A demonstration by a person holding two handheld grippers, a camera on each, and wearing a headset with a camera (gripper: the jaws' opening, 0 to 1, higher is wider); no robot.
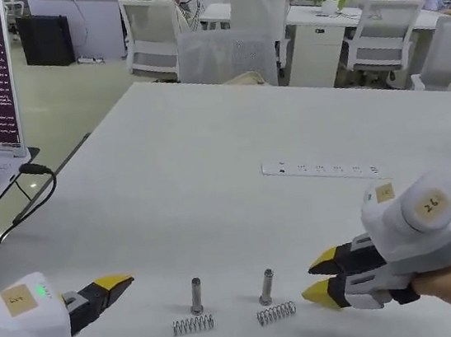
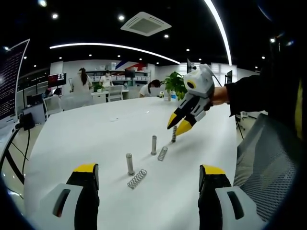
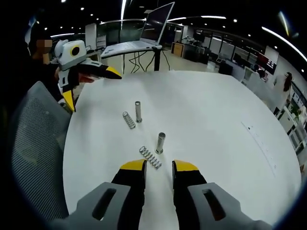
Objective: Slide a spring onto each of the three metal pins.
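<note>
Entry, spring-fitting, pick-up pending: my right gripper, jaws a little apart and empty, sits just right of a spring lying before its bare pin, lower centre of the head view; my left gripper, jaws wide apart, lower left; next, pinch that spring's end and tip it upright.

Two pins upright on table, springs before them, power strip behind

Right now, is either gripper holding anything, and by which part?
Nothing held: left gripper jaws wide apart, right gripper jaws slightly apart, both gaps empty. Two springs lie on the table.
</note>
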